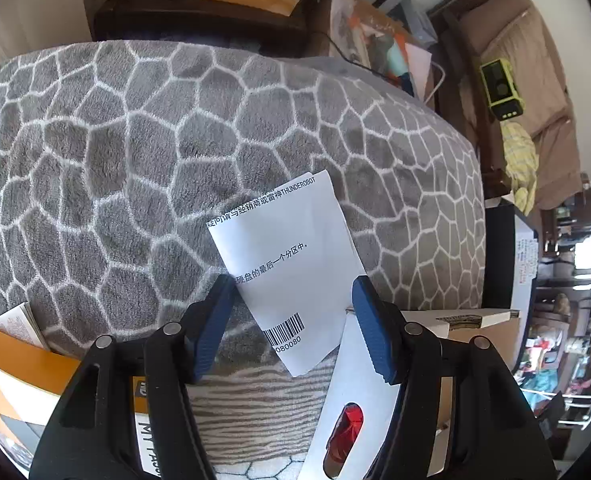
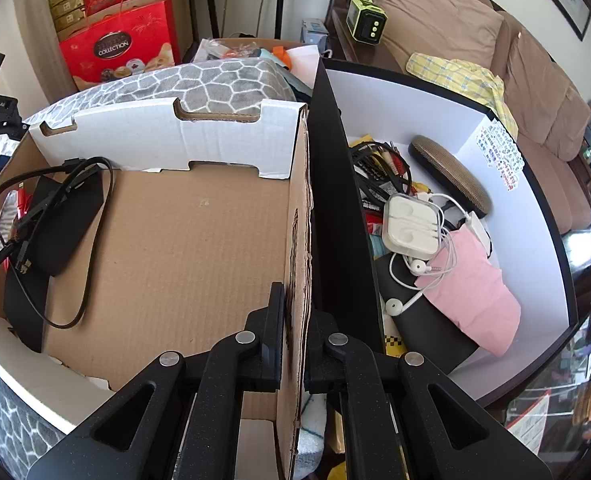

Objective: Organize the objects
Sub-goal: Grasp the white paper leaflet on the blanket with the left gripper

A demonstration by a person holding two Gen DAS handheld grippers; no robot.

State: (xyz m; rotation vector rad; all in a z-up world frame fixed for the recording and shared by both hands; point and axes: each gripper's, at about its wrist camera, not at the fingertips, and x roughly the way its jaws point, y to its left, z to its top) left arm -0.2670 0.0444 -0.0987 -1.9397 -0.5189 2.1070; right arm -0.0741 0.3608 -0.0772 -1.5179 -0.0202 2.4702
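Observation:
In the left wrist view a white leaflet with a barcode and printed text lies on a grey patterned blanket. My left gripper is open right over it, one blue finger near each side edge, not clearly pressing. Under the right finger lies a white package with a red window. In the right wrist view my right gripper is shut on the right wall of a brown cardboard box. A black flat device with a black cable lies in that box at the left.
A white box with a black rim stands right of the cardboard box, with earphones in a case, pink cloth, a glasses case and cables inside. An orange and white carton lies lower left of the left gripper. A sofa with a green device stands behind.

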